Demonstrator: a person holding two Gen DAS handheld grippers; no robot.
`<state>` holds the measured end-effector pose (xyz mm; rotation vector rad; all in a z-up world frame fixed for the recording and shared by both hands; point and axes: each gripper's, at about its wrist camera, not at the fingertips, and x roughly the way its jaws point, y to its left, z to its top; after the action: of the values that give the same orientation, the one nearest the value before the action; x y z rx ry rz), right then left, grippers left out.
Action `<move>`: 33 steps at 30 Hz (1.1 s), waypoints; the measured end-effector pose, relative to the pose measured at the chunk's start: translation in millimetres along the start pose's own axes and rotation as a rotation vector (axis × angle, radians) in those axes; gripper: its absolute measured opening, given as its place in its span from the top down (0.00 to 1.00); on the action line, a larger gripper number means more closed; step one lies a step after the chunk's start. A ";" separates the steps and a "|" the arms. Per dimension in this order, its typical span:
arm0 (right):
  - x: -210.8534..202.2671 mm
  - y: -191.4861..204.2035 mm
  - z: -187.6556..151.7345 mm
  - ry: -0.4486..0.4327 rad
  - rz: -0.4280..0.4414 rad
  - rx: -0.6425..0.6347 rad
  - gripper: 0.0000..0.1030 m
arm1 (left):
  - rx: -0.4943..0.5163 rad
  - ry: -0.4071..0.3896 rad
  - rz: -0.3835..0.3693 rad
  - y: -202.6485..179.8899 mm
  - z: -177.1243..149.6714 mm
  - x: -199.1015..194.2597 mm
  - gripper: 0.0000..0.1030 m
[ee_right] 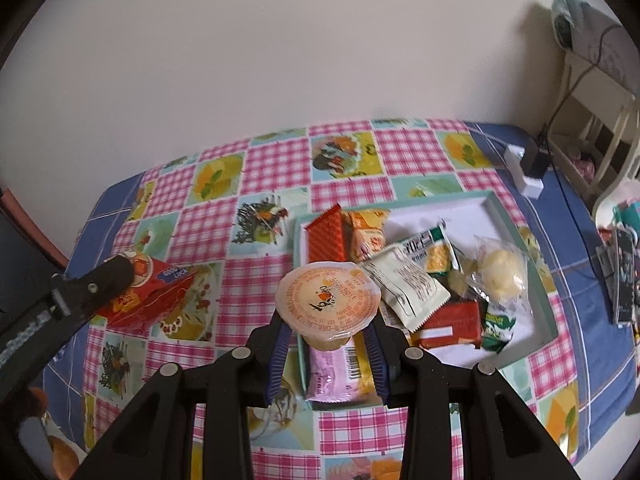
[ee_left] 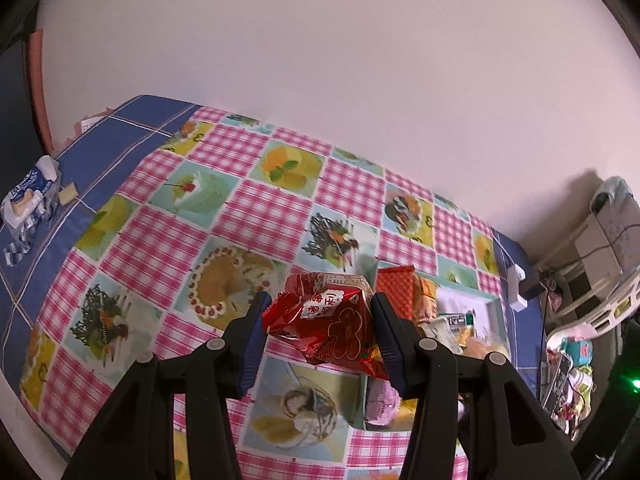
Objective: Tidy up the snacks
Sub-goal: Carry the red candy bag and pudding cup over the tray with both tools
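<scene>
Crinkled red snack bag (ee_left: pixel 324 320) pinched between left tongs (ee_left: pixel 318 334)

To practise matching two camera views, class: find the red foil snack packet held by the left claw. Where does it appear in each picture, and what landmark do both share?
Left wrist view: the red foil snack packet sits low and centre, pinched in the left claw.
Right wrist view: it shows at the left edge, mid-height, partly behind the left claw's dark finger.
Shared landmark: the orange waffle-pattern packet at the tray's far left corner.
</scene>
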<state>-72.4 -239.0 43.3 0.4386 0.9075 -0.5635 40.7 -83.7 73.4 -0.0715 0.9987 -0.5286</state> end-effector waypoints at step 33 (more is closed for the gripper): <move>35.9 -134.4 -9.2 0.176 -0.182 0.339 0.63 | 0.258 0.138 -0.084 -111.4 -52.4 58.4 0.49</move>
<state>-144.3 -347.1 -7.5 0.7247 1.0303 -0.8613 -20.6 -198.0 31.7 0.1554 1.0576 -0.7434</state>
